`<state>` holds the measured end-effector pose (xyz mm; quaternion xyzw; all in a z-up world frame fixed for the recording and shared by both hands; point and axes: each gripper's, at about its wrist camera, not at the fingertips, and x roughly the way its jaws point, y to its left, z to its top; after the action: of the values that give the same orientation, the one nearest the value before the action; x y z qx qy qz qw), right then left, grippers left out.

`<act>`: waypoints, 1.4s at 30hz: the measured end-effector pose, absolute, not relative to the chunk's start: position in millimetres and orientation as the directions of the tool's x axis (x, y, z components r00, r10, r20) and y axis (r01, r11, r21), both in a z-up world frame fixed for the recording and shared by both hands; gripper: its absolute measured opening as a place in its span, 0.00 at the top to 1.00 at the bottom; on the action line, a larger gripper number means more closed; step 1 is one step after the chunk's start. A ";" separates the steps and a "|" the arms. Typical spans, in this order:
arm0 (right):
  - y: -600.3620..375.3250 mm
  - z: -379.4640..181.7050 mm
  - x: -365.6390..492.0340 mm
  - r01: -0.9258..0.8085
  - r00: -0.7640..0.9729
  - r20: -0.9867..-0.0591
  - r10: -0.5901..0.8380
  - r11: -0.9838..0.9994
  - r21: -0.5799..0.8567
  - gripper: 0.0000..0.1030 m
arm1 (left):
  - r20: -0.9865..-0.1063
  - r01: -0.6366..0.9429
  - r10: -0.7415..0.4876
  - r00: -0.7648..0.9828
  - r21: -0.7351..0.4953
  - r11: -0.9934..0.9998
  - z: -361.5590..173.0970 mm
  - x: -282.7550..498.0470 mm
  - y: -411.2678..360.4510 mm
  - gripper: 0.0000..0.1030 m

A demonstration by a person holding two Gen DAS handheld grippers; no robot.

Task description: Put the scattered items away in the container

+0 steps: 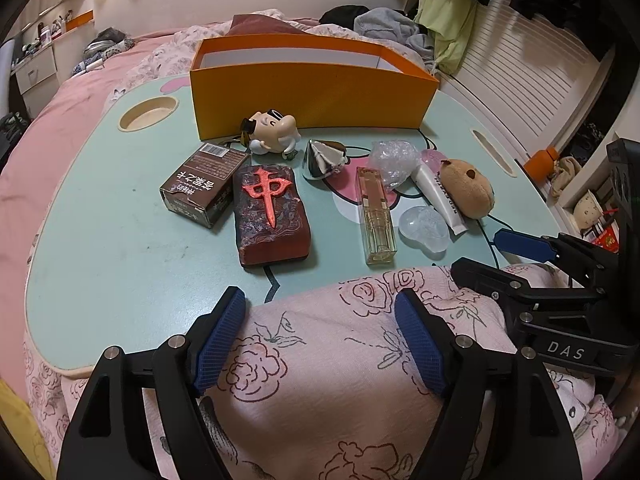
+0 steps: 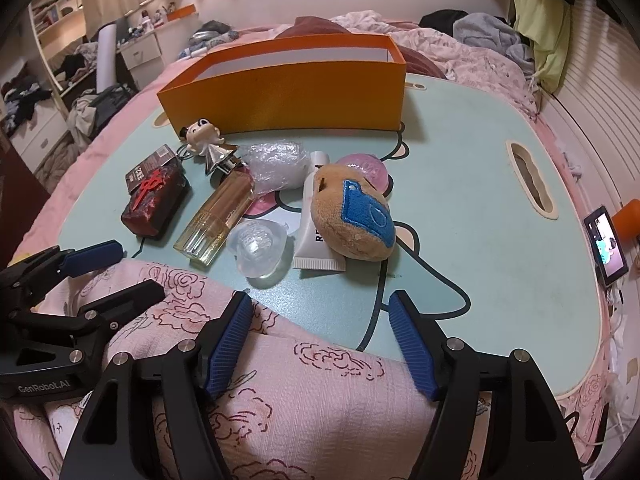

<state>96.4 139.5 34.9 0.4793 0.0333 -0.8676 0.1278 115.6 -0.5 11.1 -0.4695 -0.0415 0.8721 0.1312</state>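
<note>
An orange box (image 1: 312, 96) (image 2: 288, 92) stands open at the back of the pale green lap table (image 1: 100, 220). In front of it lie a cartoon figurine (image 1: 272, 128), a dark carton (image 1: 204, 188), a red mahjong-tile block (image 1: 272, 212) (image 2: 156, 200), a silver cone (image 1: 322, 160), a perfume bottle (image 1: 376, 216) (image 2: 216, 216), bubble wrap (image 1: 390, 160), a white tube (image 2: 316, 224), a brown plush (image 1: 466, 190) (image 2: 352, 216) and a clear plastic piece (image 2: 258, 248). My left gripper (image 1: 320, 304) and right gripper (image 2: 322, 302) hover open over pink floral fabric at the near edge, both empty.
The table rests on a pink bed with heaped clothes (image 1: 384, 26) behind the box. It has a cup recess (image 1: 148, 114) at the left and a handle slot (image 2: 530, 180) at the right. A lit phone (image 2: 606, 246) stands off the right edge.
</note>
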 end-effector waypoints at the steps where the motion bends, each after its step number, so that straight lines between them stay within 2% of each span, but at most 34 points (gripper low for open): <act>1: 139.4 34.9 96.3 0.254 -0.508 -0.840 -0.190 -0.965 0.065 0.32 | -0.808 -0.190 0.268 -0.524 -0.196 -0.962 11.0 115.5 -0.5 0.25; 31: 139.0 34.3 94.3 0.258 -0.500 -0.843 -0.199 -0.963 0.074 0.31 | -0.799 -0.186 0.293 -0.525 -0.228 -0.956 9.9 116.6 -0.3 0.23; 37: 140.4 34.5 94.9 0.258 -0.502 -0.841 -0.203 -0.963 0.079 0.31 | -0.760 -0.178 0.361 -0.540 -0.316 -0.932 13.6 116.0 -14.6 0.23; 39: 140.3 34.4 95.0 0.257 -0.502 -0.841 -0.203 -0.963 0.079 0.31 | -0.715 -0.178 0.376 -0.589 -0.339 -0.924 23.2 118.1 -24.6 0.23; 42: 140.5 34.4 95.2 0.257 -0.502 -0.840 -0.203 -0.963 0.080 0.31 | -0.669 -0.170 0.345 -0.658 -0.314 -0.934 37.3 117.8 -35.5 0.23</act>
<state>95.2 140.5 34.4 0.4809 0.0277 -0.8662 0.1328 117.8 -35.5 37.3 -0.3880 -0.1128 0.9036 0.1423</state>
